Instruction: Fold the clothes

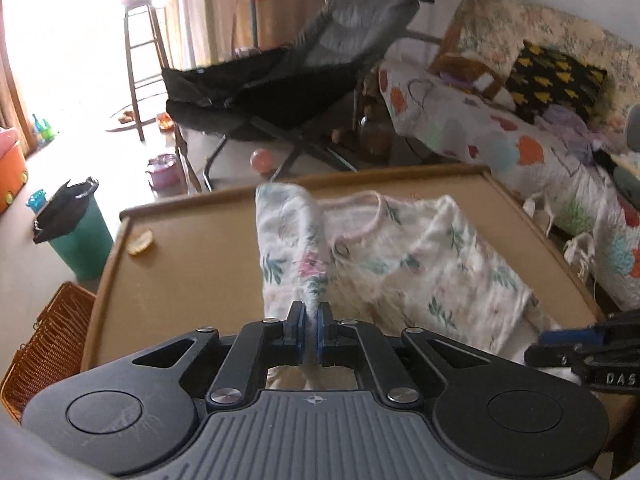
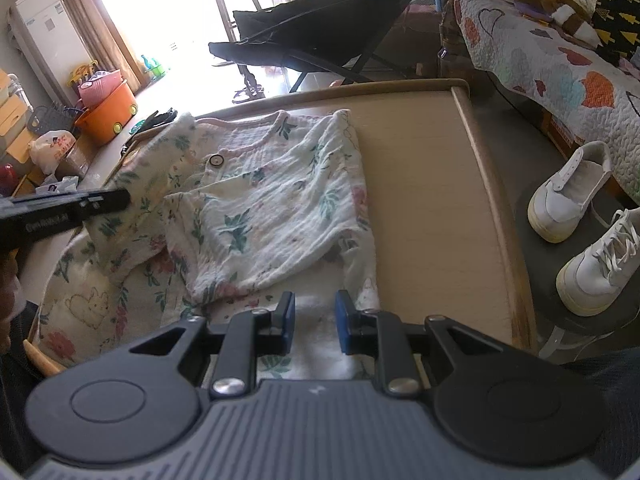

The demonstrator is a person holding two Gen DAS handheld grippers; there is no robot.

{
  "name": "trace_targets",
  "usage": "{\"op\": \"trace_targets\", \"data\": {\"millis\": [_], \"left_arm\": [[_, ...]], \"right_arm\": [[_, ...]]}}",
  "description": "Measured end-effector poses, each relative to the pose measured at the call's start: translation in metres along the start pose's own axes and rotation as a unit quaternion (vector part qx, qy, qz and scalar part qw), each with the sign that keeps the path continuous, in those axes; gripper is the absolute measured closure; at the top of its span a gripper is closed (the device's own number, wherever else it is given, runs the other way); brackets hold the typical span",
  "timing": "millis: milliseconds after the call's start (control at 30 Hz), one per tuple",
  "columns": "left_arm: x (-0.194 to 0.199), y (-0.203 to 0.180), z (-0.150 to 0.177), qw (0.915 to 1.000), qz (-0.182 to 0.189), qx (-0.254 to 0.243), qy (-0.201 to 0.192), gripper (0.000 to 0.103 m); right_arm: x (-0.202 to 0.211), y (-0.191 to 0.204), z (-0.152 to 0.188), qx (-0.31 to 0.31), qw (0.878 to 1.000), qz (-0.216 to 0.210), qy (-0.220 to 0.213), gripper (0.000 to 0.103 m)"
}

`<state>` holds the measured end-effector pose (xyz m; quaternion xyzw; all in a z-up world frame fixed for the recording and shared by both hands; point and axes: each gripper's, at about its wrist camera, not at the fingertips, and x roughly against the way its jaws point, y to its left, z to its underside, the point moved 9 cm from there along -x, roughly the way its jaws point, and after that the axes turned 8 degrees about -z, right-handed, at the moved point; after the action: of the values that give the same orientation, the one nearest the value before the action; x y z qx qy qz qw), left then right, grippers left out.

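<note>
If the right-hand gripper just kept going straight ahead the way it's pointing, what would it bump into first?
Most likely the floral garment. The right gripper is open, low over the table, with the white cloth of its near hem showing between the fingers. Straight ahead lies the folded-over part of that garment, though depth is hard to judge here.

Our left gripper point(image 1: 311, 326) pinches a lifted fold of the floral garment point(image 1: 400, 268) near the table's point(image 1: 192, 264) front edge. Our right gripper point(image 1: 576, 346) enters by the right edge; an orange peel point(image 1: 141, 242) sits at the far-left corner.
</note>
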<state>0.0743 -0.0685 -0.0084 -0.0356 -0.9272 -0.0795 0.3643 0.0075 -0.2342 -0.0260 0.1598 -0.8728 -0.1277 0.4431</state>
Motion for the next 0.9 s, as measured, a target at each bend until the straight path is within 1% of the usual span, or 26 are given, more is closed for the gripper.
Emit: {"op": "trace_targets", "data": {"millis": [67, 200, 267, 300, 367, 400, 500, 533, 600, 700, 733, 767, 900], "left_arm": [[-0.004, -0.001, 0.005, 0.9999, 0.001, -0.009, 0.007, 0.097], [-0.016, -0.005, 0.017, 0.9985, -0.001, -0.047, 0.03, 0.097], [-0.019, -0.007, 0.021, 0.9977, 0.009, -0.054, 0.04, 0.096], [-0.02, -0.007, 0.022, 0.9976, 0.011, -0.054, 0.044, 0.094], [-0.023, -0.007, 0.025, 0.9974, 0.015, -0.049, 0.049, 0.087], [-0.024, -0.006, 0.026, 0.9975, 0.019, -0.046, 0.051, 0.087], [-0.024, 0.0, 0.027, 0.9981, 0.027, -0.025, 0.05, 0.086], [-0.024, 0.002, 0.026, 0.9982, 0.031, -0.012, 0.05, 0.086], [-0.021, 0.011, 0.025, 0.9975, 0.043, 0.03, 0.047, 0.085], [-0.018, 0.019, 0.027, 0.994, 0.059, 0.082, 0.042, 0.076], [-0.016, 0.022, 0.028, 0.9928, 0.063, 0.094, 0.039, 0.07], [-0.014, 0.022, 0.029, 0.9921, 0.066, 0.1, 0.036, 0.065], [-0.011, 0.02, 0.037, 0.9928, 0.064, 0.095, 0.036, 0.063]], "right_arm": [[0.0, 0.0, 0.0, 0.001, 1.0, 0.0, 0.0, 0.082], [-0.001, 0.001, 0.0, 0.004, 1.0, 0.001, 0.002, 0.08], [-0.001, 0.002, 0.0, 0.006, 1.0, 0.0, 0.003, 0.079], [-0.001, 0.002, 0.0, 0.005, 1.0, -0.001, 0.004, 0.079], [-0.001, 0.003, -0.001, 0.002, 1.0, -0.002, 0.008, 0.078], [0.001, 0.003, -0.003, 0.0, 1.0, -0.003, 0.008, 0.078], [0.009, 0.005, -0.013, 0.004, 1.0, -0.005, -0.003, 0.074], [0.013, 0.005, -0.018, 0.005, 1.0, -0.004, -0.011, 0.071], [0.022, 0.001, -0.031, 0.001, 0.999, 0.001, -0.032, 0.069], [0.024, -0.014, -0.051, -0.02, 0.998, 0.013, -0.054, 0.066], [0.022, -0.02, -0.056, -0.029, 0.998, 0.016, -0.055, 0.066], [0.018, -0.025, -0.059, -0.035, 0.998, 0.017, -0.055, 0.066], [-0.007, -0.038, -0.068, -0.048, 0.998, 0.02, -0.038, 0.066]]}}
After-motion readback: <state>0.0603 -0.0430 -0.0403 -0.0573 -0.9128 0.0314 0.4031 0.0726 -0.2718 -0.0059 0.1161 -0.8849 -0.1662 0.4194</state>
